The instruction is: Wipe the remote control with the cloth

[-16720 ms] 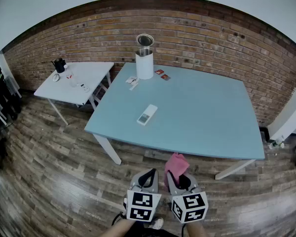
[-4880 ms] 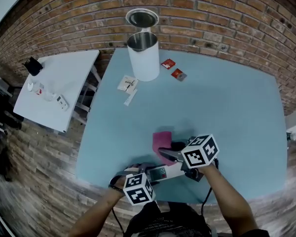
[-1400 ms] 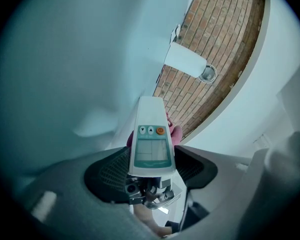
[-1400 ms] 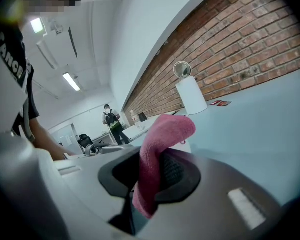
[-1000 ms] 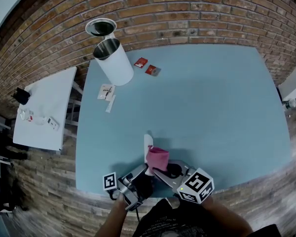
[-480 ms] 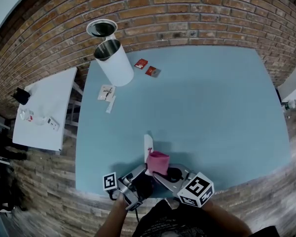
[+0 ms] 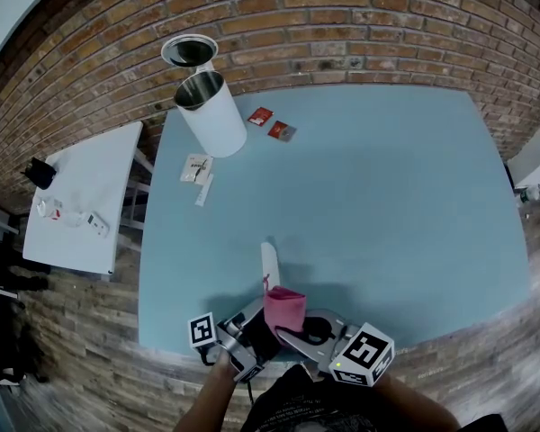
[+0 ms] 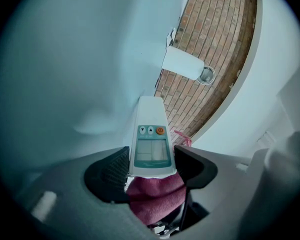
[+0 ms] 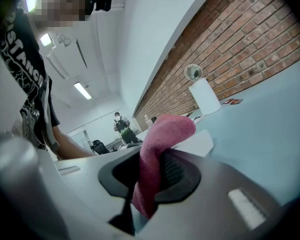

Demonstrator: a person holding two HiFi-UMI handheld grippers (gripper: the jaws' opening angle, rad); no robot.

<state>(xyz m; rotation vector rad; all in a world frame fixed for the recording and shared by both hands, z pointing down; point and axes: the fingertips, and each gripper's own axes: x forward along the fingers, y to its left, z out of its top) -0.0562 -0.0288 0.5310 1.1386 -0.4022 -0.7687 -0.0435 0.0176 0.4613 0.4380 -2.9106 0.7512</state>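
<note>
Remote clamped in one gripper, pink cloth in the other, at the near edge of the blue table (image 7: pixel 405 205).

The left gripper view alone shows the remote control's (image 8: pixel 151 143) face: a small screen under two arrow buttons and an orange button, with the left gripper's (image 8: pixel 151 168) jaws closed on its near end and the cloth (image 8: pixel 157 196) bunched just below. The head view gives only a white strip pointing at the brick wall (image 7: pixel 360 25), its near end covered by the cloth, plus a white can (image 7: pixel 211 111), two red packets (image 7: pixel 272 122) and paper slips (image 7: pixel 196 171) whose print is too small to read. The right gripper view shows the right gripper (image 9: pixel 152 171) shut on a fold of the cloth, and a person standing far off in the room behind.
</note>
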